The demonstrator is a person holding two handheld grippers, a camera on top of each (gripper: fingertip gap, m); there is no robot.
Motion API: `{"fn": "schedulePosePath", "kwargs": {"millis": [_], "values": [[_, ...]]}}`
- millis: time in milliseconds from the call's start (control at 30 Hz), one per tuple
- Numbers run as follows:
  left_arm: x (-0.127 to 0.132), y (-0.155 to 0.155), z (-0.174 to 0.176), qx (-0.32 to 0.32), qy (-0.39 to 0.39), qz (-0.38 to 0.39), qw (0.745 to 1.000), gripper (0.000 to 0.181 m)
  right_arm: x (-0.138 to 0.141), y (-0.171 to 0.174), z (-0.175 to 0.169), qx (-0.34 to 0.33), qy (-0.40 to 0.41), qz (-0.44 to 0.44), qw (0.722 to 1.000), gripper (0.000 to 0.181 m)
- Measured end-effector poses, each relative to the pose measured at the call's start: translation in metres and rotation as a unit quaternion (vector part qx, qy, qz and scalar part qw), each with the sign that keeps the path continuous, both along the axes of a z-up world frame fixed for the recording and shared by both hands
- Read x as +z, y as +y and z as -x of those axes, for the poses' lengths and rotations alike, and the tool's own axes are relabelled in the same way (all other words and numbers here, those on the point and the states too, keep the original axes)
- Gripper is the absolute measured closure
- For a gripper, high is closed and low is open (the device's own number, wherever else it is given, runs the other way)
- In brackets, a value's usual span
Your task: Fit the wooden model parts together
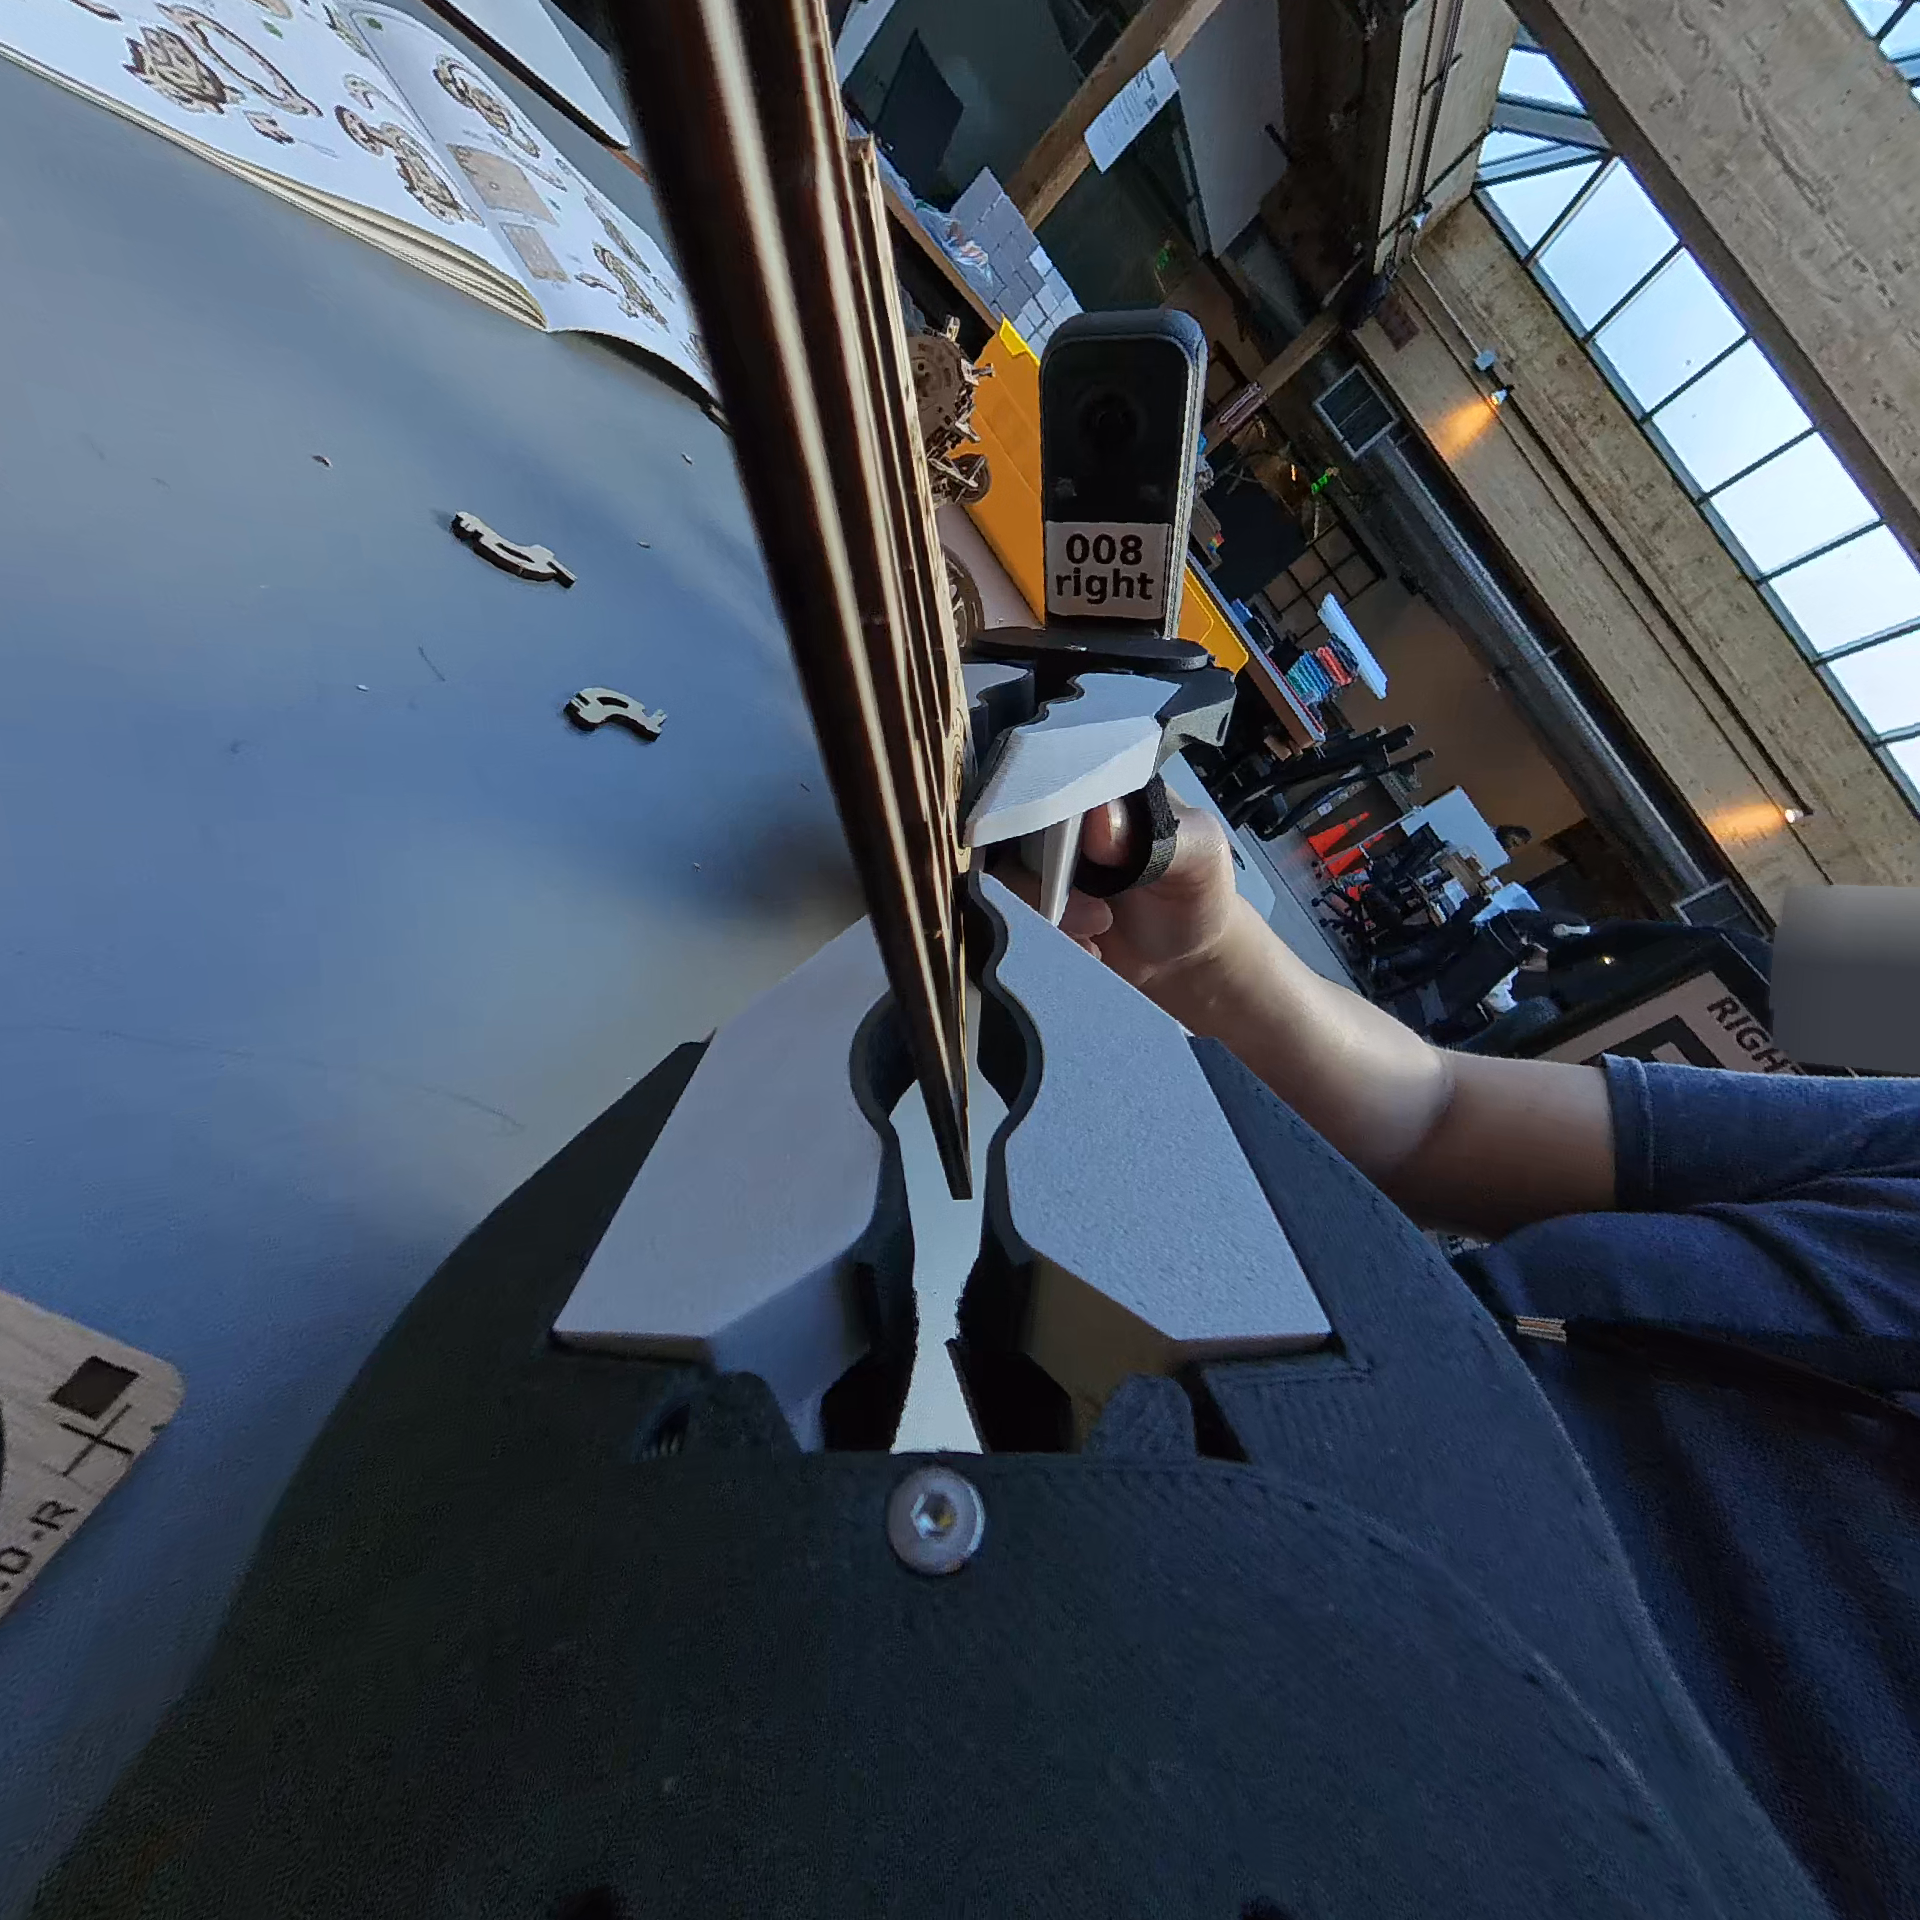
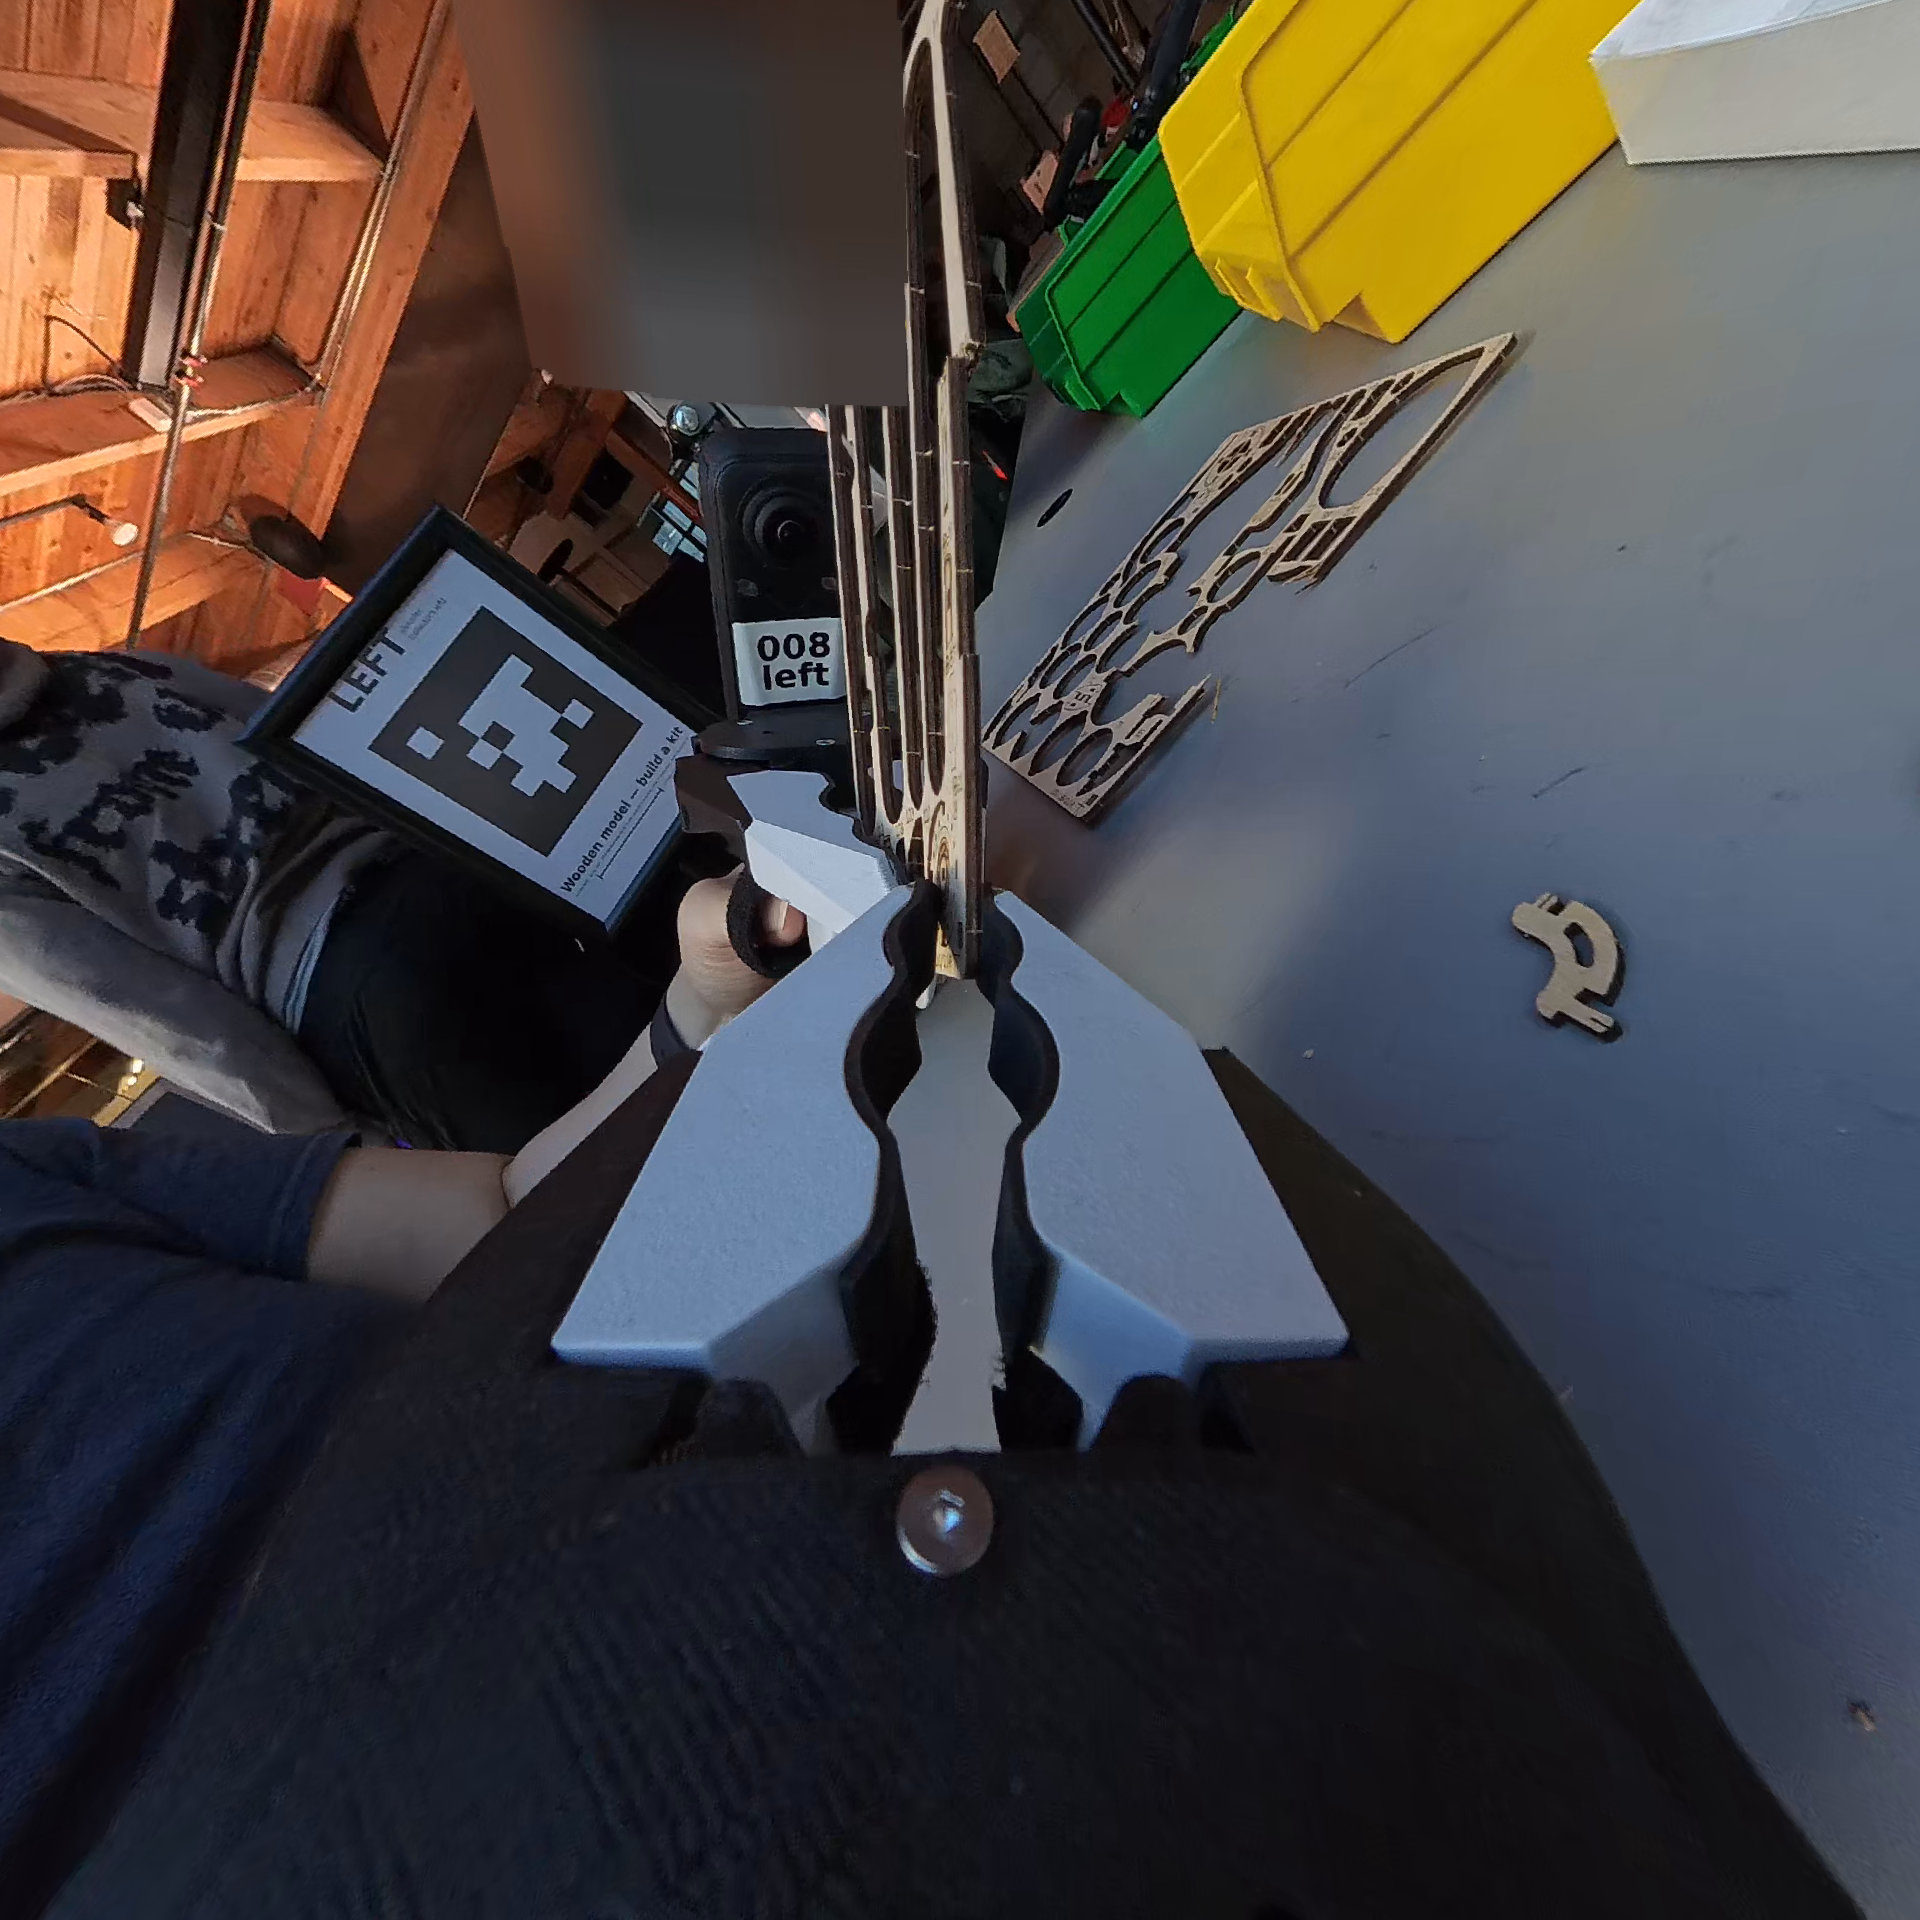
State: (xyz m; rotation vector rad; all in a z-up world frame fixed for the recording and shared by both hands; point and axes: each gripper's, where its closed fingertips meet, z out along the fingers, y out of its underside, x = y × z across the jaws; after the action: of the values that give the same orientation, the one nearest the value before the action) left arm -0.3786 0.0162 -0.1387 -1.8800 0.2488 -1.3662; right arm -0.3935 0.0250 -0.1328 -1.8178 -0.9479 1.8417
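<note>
Wooden model sheets (image 1: 831, 582), a thin stack of laser-cut plywood panels seen edge-on, are being held up off the grey table (image 1: 312, 831) between the two tools. The left gripper (image 1: 940, 1029) is pinching the stack's near edge, its pale fingers (image 1: 769, 1143) closed in around the dark edges with the panel corner sitting deep in the gap. The right gripper (image 2: 951, 935) is clamping the same stack from the opposite side, its fingertips closed on the lower edge of the perforated sheet (image 2: 940, 644). Two small cut-out pieces (image 1: 514, 549) are lying loose on the table, well apart from the stack, and one such piece (image 2: 1569, 961) is showing beside the right tool. An emptied carrier sheet (image 2: 1236, 582) is lying flat near the yellow bin (image 2: 1382, 166) and green bin (image 2: 1122, 281), and an open instruction booklet (image 1: 416, 166) is resting at the table's far side. The danger, as I judge it, is in the thinness of the wood: with both tools gripping narrow edges, any twist of one against the other is likely to snap the fine bridges in the sheets or let the layers slide apart, and a loosened pinch would be dropping the stack onto the table.
</note>
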Motion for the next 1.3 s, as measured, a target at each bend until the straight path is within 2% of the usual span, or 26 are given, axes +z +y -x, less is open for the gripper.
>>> {"fn": "schedulePosePath", "kwargs": {"millis": [167,400,700,1167,1233,1300], "values": [[-0.002,0.001,0.000,0.002,0.003,0.007,1.000,0.180,-0.002,0.002,0.001,-0.009,-0.008,-0.004,1.000,0.175],[0.000,-0.001,-0.002,-0.012,0.004,-0.004,1.000,0.180,0.000,-0.002,0.000,0.024,0.006,0.040,0.999,0.176],[-0.005,-0.003,0.000,-0.004,0.008,0.013,1.000,0.180,-0.005,-0.003,0.002,0.009,-0.017,-0.002,1.000,0.177],[-0.009,-0.001,-0.002,-0.003,0.016,0.020,1.000,0.179,-0.010,0.000,0.000,-0.005,-0.030,-0.004,1.000,0.176],[-0.011,-0.001,-0.003,0.000,0.032,0.018,0.999,0.180,-0.016,0.005,0.001,-0.029,-0.053,-0.025,0.998,0.179],[-0.006,-0.002,-0.004,-0.015,0.014,0.014,1.000,0.180,-0.007,0.002,-0.001,-0.018,-0.023,-0.019,0.999,0.180]]}}
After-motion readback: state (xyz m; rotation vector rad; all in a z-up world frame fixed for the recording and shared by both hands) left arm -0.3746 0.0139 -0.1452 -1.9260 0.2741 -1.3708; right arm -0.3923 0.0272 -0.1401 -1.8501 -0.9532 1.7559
